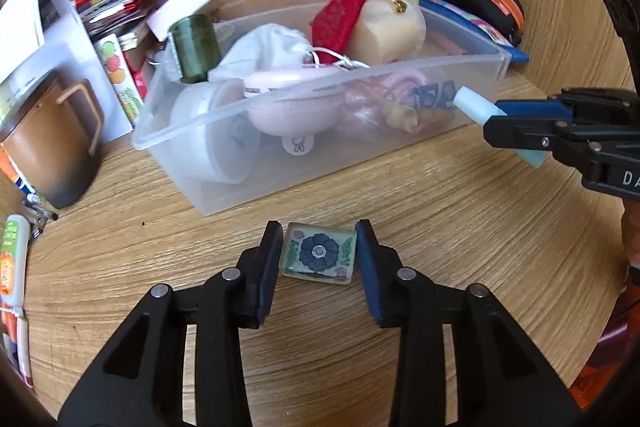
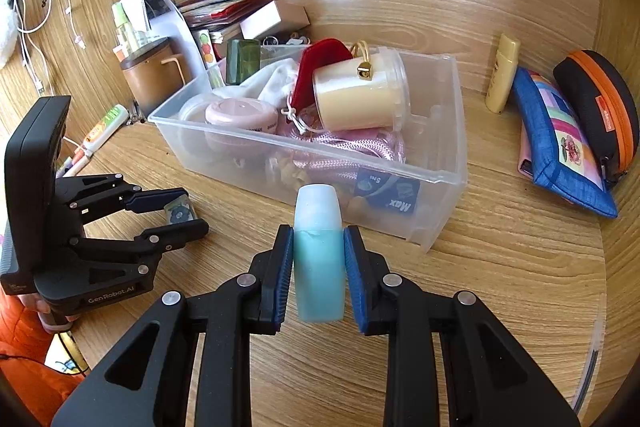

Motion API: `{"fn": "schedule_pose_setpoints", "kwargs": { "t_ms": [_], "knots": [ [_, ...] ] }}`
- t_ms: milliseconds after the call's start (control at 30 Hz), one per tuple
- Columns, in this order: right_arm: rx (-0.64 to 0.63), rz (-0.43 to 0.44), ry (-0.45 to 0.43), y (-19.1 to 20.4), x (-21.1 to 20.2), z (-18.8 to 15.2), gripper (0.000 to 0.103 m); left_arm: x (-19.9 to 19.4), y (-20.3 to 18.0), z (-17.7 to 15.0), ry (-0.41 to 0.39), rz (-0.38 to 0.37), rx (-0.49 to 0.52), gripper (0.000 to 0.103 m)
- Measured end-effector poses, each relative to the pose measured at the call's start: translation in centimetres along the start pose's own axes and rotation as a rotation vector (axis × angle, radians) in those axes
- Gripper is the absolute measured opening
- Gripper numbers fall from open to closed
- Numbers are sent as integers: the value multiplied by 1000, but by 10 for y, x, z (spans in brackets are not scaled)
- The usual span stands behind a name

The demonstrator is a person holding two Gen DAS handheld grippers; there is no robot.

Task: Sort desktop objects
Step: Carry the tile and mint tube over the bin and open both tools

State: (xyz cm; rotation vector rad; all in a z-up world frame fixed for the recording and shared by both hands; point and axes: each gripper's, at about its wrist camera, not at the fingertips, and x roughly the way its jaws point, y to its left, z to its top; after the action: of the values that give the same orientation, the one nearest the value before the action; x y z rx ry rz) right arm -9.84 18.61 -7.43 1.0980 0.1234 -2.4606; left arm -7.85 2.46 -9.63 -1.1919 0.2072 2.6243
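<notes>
Fingers clamping blue bottle — right-view only

Two close, downward-tilted wrist views, both on the clear bin.

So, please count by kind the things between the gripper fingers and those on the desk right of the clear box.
Bottles: 2, blue bottle, cream bottle
Zip cases: 2, blue pouch, black case
Tiles: 1, flower tile
Total: 5, pink edge under the pouch uncounted

Two grippers, one clear plastic bin, one turquoise bottle, one flowered glass tile and two zipped pouches are counted.
</notes>
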Motion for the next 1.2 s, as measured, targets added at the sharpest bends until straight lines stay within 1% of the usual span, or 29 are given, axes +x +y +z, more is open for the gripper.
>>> {"fn": "schedule_pose_setpoints", "kwargs": {
  "t_ms": [100,333,533,700,967,1200],
  "knots": [
    [-4,-1,-8,1,-3,2,23,-9,6,2,-31,0,-32,37],
    [-5,4,-35,3,-14,6,23,-30,16,10,-105,11,-71,37],
    [-19,9,-62,6,-24,14,23,-48,30,19,-172,-2,-117,37],
    [-35,15,-77,10,-24,24,23,-55,40,27,-196,-21,-141,37],
    [-85,16,-79,18,-18,47,23,-65,49,43,-242,-21,-137,37],
    [-116,20,-69,22,0,68,23,-56,56,57,-242,-32,-143,37]
  ]
}}
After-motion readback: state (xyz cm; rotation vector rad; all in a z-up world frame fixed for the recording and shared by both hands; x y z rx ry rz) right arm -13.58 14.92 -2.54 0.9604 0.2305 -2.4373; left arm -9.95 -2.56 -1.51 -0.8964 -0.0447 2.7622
